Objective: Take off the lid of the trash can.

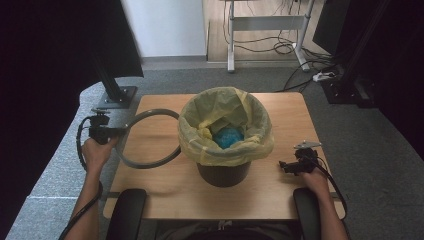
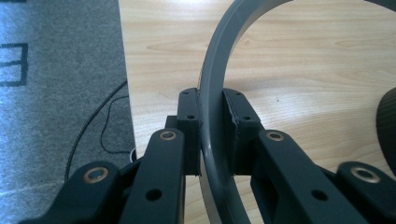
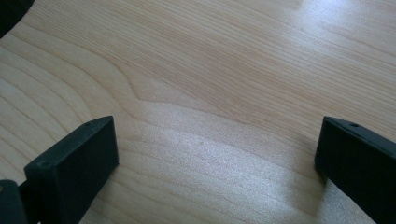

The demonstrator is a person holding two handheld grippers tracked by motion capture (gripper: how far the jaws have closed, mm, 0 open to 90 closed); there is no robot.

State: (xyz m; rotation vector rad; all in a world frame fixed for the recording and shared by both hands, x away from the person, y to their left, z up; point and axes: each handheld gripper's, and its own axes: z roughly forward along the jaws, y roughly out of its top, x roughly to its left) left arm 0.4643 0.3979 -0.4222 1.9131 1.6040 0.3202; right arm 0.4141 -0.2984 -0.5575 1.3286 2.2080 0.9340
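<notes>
With the left claw (image 2: 215, 133) clamped on the grey ring (image 1: 150, 139) left of the lined bin (image 1: 226, 135), lower it flat onto the worktop (image 1: 165, 185) before releasing; right claw (image 3: 215, 158) gapes idle.

Looks like lab/office test room: grey carpet floor (image 1: 350, 145), white metal desk frame (image 1: 267, 22) with loose black cables (image 1: 280, 47) and power strip (image 1: 325, 76), black curtains (image 1: 40, 60), small light wooden table (image 1: 160, 185).
</notes>
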